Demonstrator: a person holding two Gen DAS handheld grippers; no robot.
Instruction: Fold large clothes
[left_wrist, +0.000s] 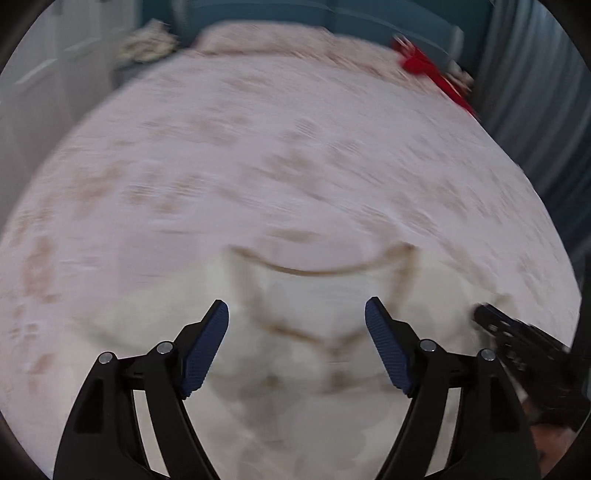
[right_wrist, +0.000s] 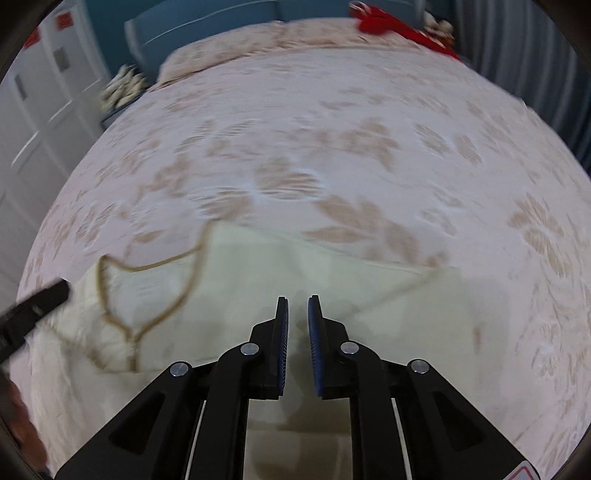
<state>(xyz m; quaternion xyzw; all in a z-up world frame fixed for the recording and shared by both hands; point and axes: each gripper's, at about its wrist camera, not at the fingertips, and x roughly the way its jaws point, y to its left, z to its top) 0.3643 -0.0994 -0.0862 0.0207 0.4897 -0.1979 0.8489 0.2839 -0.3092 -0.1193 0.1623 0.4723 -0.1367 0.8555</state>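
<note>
Left wrist view: left gripper (left_wrist: 297, 314) spread wide, nothing between pads, over cream V-neck garment (left_wrist: 314, 354) lying flat on floral bedspread (left_wrist: 258, 155), neckline toward pillows, long axis running toward camera. Right gripper (right_wrist: 298, 310) nearly closed, gripping nothing.

A cream garment (right_wrist: 280, 266) with tan neckline trim lies on a pink bedspread (right_wrist: 332, 122) patterned with beige flowers; red cloth (right_wrist: 388, 22) at the far corner.

A: What is lying there?
B: A cream cloth garment with tan-trimmed V neckline (right_wrist: 236, 280), lying spread flat on the floral bedspread (right_wrist: 332, 147).
A: Neckline?
B: Facing up, sitting left of centre; edges blurring.
</note>
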